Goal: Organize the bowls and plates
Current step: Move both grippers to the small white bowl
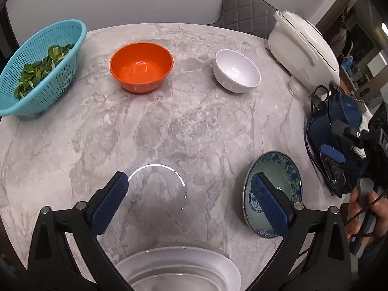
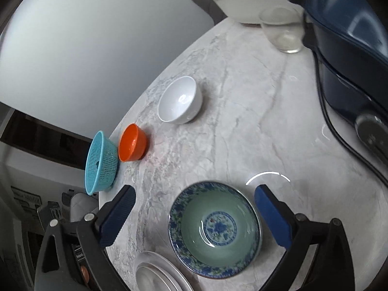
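Observation:
On the marble table [image 1: 194, 126] an orange bowl [image 1: 141, 66] and a white bowl [image 1: 236, 71] stand apart near the far side. A blue-patterned bowl [image 2: 214, 228] with a green inside sits upright near the front; in the left wrist view this bowl [image 1: 278, 169] is partly behind a finger. White plates [image 1: 179, 269] lie stacked at the near edge, and the same stack [image 2: 155, 274] shows in the right wrist view. My left gripper [image 1: 190, 181] hangs open over bare table above the plates. My right gripper [image 2: 195, 191] is open above the patterned bowl, with its pads not touching it.
A teal colander [image 1: 41, 70] with green leaves sits at the far left. A white rice cooker [image 1: 303, 55], a clear glass [image 2: 282, 30] and a dark blue appliance [image 1: 339, 126] with a black cord crowd the right side. A grey chair [image 1: 245, 9] stands behind the table.

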`<state>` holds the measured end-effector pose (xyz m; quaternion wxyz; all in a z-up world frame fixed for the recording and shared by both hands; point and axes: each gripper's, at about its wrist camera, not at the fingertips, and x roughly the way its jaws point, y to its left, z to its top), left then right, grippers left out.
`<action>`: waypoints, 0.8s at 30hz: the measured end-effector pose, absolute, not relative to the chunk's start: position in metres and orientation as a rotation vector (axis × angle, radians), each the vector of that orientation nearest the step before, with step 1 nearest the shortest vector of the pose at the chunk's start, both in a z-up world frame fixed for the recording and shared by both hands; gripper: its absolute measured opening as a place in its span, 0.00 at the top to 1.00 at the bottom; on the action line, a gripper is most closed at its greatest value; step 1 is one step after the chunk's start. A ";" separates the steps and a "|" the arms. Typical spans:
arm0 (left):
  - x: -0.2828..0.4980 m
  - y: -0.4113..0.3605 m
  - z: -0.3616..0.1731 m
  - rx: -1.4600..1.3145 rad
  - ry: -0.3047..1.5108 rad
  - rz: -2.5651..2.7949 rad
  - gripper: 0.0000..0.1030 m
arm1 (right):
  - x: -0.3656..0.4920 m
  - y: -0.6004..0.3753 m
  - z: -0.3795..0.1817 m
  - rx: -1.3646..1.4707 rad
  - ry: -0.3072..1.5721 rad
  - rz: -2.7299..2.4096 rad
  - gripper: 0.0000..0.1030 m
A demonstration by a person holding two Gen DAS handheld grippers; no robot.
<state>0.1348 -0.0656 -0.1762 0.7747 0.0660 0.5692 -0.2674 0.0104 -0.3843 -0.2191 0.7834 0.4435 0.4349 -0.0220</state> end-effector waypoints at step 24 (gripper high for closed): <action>0.270 -0.216 -0.216 0.141 1.311 -0.509 0.05 | 0.193 -0.458 -0.278 0.946 1.140 0.032 0.11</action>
